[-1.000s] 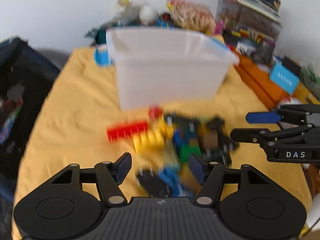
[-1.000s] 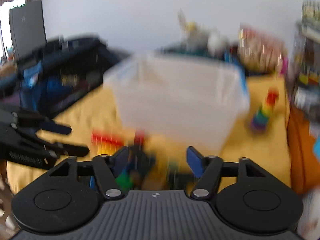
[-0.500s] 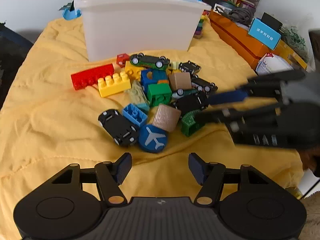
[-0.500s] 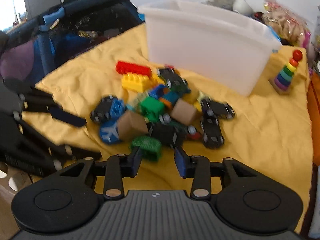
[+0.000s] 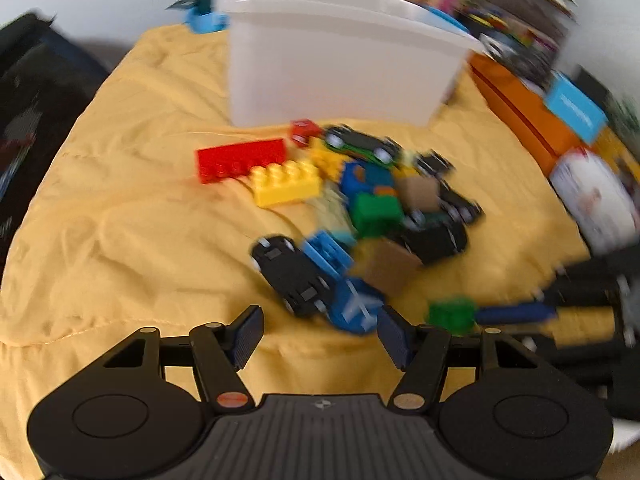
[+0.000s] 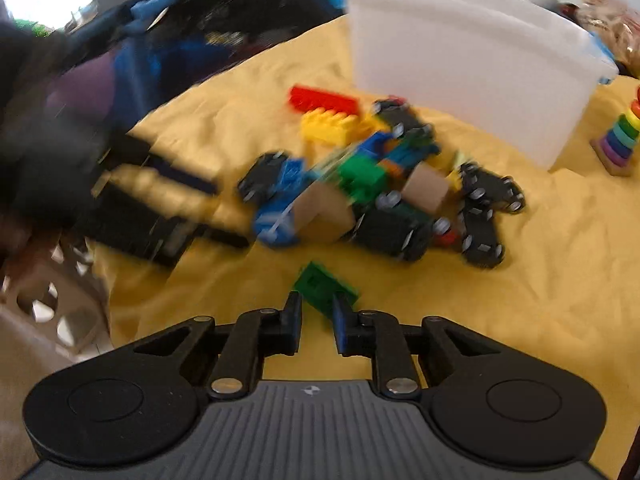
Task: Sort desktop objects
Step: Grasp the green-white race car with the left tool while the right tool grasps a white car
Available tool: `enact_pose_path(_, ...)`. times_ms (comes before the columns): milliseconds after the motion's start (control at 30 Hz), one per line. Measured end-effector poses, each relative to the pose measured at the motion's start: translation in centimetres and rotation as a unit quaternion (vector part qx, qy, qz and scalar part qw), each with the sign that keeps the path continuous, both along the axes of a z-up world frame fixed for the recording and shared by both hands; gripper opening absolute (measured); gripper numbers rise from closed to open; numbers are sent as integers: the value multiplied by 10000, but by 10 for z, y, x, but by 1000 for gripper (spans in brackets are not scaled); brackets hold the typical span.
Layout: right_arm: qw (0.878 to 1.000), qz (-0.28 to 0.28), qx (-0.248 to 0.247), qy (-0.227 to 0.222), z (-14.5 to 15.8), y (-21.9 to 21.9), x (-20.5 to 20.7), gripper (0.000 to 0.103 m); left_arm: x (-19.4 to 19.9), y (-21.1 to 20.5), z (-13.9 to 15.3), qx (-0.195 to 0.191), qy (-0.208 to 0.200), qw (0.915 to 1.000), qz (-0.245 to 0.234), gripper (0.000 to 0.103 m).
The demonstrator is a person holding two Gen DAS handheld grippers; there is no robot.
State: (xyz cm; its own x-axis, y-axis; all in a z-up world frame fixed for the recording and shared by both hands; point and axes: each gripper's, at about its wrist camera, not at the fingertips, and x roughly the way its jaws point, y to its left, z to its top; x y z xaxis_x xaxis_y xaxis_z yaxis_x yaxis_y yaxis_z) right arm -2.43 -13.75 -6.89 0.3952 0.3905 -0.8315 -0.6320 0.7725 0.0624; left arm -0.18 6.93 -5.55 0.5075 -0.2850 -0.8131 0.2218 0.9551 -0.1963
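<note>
Yellow cloth (image 5: 132, 208) covers the whole work surface, wrinkled and bare around a single heap of toys. Largest on it is the white plastic bin (image 5: 340, 68), standing upright at the far side of the cloth. All places below are given from this bin.

Directly in front of the bin lies the toy pile (image 5: 360, 216): black toy cars, a long red brick (image 5: 240, 158) and a yellow brick (image 5: 286, 182) on the pile's side nearest the bin, with green and blue bricks, two tan blocks and a blue disc with a white plane mixed in. Beside the bin's right end, in the right wrist view, a rainbow ring stacker (image 6: 622, 136) stands upright.

Farther from the bin than the pile, set apart from the heap, is a small green brick (image 6: 324, 286). The right gripper (image 6: 316, 312) pinches it, both pads pressed on its near end, just over the cloth.

The left gripper (image 5: 320, 334) hovers over the pile's edge farthest from the bin, its fingers spread wide with nothing between them; the blue disc lies just beyond its tips.
</note>
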Motion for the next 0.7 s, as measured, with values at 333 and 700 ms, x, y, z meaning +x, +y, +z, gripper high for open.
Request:
enact_pose_path(333,9946,-901,458,-234,17,-30,9,22,41,26,-21,-1456,624,9825,975,33)
enact_pose_path(700,9816,-1552,1109,132,5,-53,36,29,1,34,13,-1146,202,9920,492,32)
